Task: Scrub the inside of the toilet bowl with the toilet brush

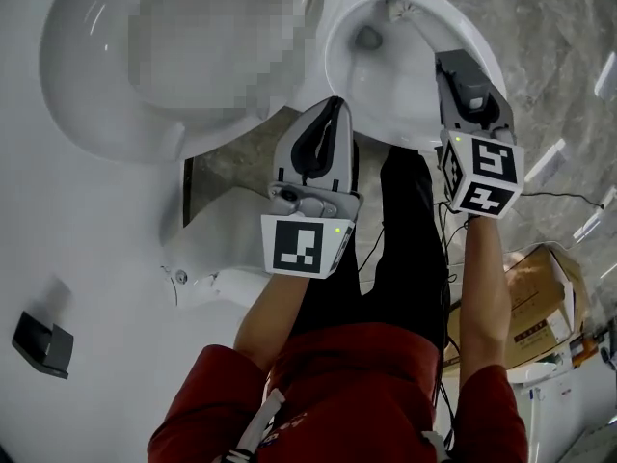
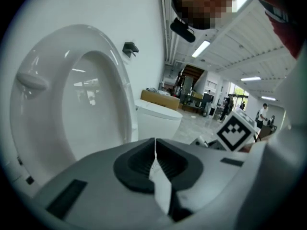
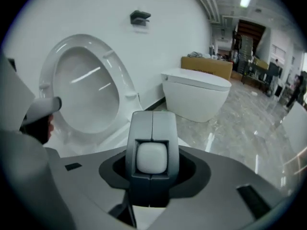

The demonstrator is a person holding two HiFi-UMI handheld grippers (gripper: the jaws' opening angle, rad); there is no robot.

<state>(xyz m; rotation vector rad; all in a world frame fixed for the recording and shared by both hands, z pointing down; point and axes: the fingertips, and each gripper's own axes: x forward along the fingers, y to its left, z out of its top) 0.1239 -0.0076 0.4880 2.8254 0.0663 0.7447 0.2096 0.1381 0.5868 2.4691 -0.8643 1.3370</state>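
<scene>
The white toilet bowl (image 1: 339, 61) lies at the top of the head view, with its raised lid (image 1: 82, 75) to the left. My right gripper (image 1: 453, 66) hangs over the bowl's near right rim, shut on the grey brush handle (image 3: 152, 128), whose white end cap faces the right gripper view. A bristly brush head (image 1: 401, 10) shows at the bowl's far rim. My left gripper (image 1: 331, 109) sits just below the bowl's near left edge. Its dark ribbed pads (image 2: 139, 162) meet at the tips with nothing held.
A second white toilet (image 3: 196, 97) stands further along the wall on the marble floor (image 3: 249, 123). A black fixture (image 1: 43, 343) is on the white wall. A cardboard box (image 1: 545, 297) and cables lie at the right. The person's legs stand before the bowl.
</scene>
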